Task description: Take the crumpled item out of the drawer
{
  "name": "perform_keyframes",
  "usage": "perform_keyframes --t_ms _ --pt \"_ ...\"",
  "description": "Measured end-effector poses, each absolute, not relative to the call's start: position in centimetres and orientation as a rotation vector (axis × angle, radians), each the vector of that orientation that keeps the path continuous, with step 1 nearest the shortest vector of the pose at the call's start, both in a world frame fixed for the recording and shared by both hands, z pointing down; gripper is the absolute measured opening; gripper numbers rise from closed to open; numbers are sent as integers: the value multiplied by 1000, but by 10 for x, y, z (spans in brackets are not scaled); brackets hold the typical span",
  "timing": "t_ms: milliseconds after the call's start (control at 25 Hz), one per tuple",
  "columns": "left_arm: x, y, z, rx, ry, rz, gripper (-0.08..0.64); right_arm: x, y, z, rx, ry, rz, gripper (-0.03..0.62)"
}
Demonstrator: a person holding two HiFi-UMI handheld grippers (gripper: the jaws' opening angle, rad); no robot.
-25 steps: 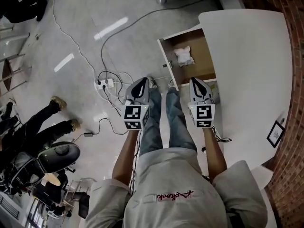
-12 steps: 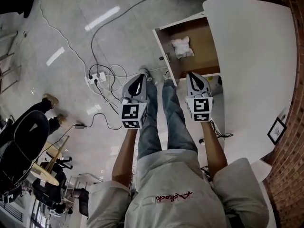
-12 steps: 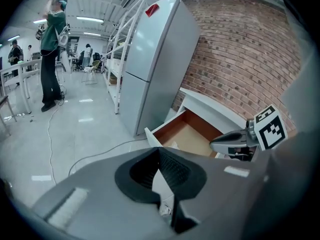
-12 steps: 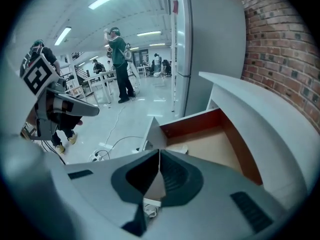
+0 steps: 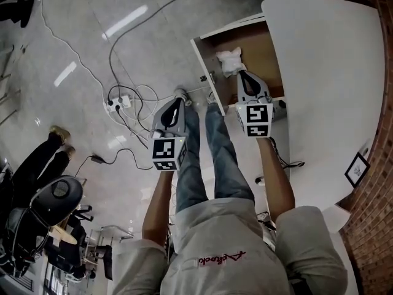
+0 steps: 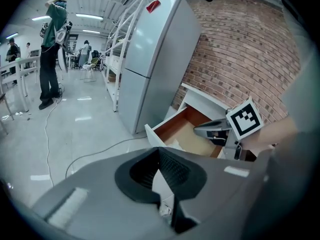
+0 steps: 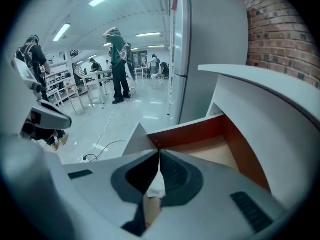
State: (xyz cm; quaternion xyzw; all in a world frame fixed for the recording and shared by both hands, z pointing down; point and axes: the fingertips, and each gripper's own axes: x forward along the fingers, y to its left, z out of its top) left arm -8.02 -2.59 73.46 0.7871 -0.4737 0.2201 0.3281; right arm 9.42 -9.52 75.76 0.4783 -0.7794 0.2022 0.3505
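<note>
We point the shut right tongs point(image 5: 241, 75) into the drawer point(image 5: 263, 47) at the wad point(image 5: 230, 60) to reach it; our left tongs point(image 5: 177, 102), also shut, idle outside it

Grey left gripper point(image 5: 177, 102) and right gripper point(image 5: 242, 74), black-and-white marker cubes point(image 5: 167, 154) behind their fingers point(image 5: 174, 110); pale short-sleeved shirt point(image 5: 221, 238) with red script point(image 5: 221, 255), blue jeans point(image 5: 212, 158).

Crumpled item point(image 5: 229, 61) in drawer point(image 5: 265, 57), right hand-held gripper point(image 5: 242, 74) just beside it

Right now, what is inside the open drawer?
A crumpled white item lies on the drawer's wooden bottom, nearer its front panel. The right gripper, fingers closed, points down at it and covers the near corner. The white tabletop hides the back part.
</note>
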Motion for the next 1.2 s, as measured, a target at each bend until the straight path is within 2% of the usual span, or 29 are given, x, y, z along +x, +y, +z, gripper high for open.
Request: perform_keyframes --t_ms 480,720,760,800,840,920,1200 --pt "-83 -40 747 2054 -1231 559 9 104 -143 801 1260 -1942 538 14" --pt "-85 -39 755 2039 -1226 563 9 114 -138 843 1180 -1852 661 15" --pt "-85 -38 756 2038 -1223 563 9 117 -135 851 1160 -1829 685 43" --pt "-84 -38 757 2037 -1220 563 9 119 -132 858 1142 -1808 706 107" --pt "-84 -38 758 2036 -1218 563 9 121 -130 864 1127 -1791 723 121" --pt "-83 -36 760 2031 -1213 565 9 124 -126 876 1105 -1761 751 141" --pt "-83 -34 766 2024 -1201 573 9 140 -120 891 1126 -1675 762 141"
